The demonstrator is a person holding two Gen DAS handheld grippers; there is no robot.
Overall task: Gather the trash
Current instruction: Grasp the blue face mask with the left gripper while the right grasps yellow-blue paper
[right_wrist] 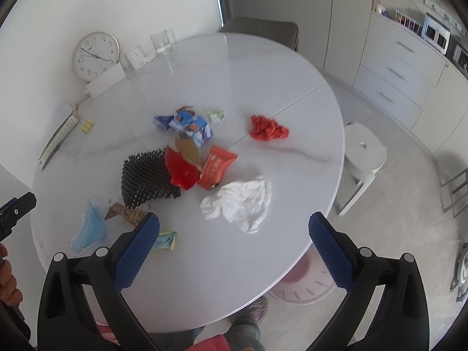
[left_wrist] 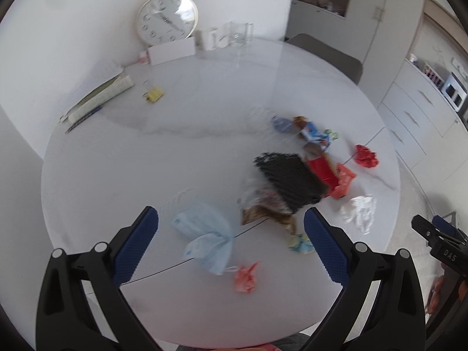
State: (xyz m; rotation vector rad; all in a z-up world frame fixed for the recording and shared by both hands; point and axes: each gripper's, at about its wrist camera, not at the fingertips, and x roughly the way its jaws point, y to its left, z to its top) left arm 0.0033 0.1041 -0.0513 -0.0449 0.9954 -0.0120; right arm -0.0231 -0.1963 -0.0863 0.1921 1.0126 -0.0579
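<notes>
Both wide-open: left gripper [left_wrist: 231,241] over blue mask [left_wrist: 204,241], right gripper [right_wrist: 234,247], marked "DAS", near white paper [right_wrist: 239,201].

Home kitchen-dining room. Round white marble-look desk [right_wrist: 263,87] against a white wall, with a wall clock [right_wrist: 95,56] leaning there beside a mug [right_wrist: 135,57] and glass [right_wrist: 161,42]. Behind: pale drawer units [right_wrist: 400,70], tall cupboards [right_wrist: 348,14], a countertop oven [right_wrist: 435,33], white stool [right_wrist: 362,152].
</notes>
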